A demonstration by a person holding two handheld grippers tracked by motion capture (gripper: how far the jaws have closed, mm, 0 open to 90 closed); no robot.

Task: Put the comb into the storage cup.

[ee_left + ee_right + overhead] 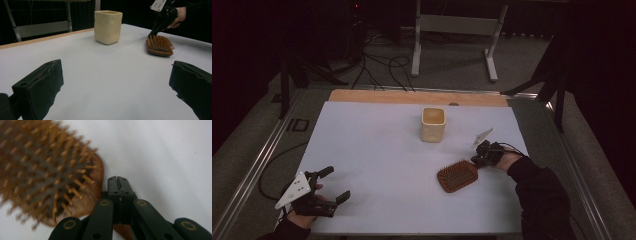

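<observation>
Two grippers work over a white surface (377,165) with a wooden strip along its far edge. Nearest the person, at the front left corner, the left gripper (334,185) rests low on the surface with its jaws spread wide apart and nothing between them; in the left gripper view its two black jaws rise at either side with bare white surface between.

Farther in and to the right lies a brown wooden hairbrush (457,175), bristles up, its paddle head flat on the surface and its handle pointing toward the right gripper (477,159). In the right gripper view the right gripper (118,185) has its jaws pressed together, their tips meeting just beside the rim of the hairbrush (47,170), over the spot where the head narrows to the handle; whether the handle is actually pinched I cannot tell. From the left gripper view the right gripper (152,33) angles down to the back end of the hairbrush (159,46).

Beyond both, near the middle of the far side, a cream square cup (433,124) stands upright, well apart from the hairbrush.
</observation>
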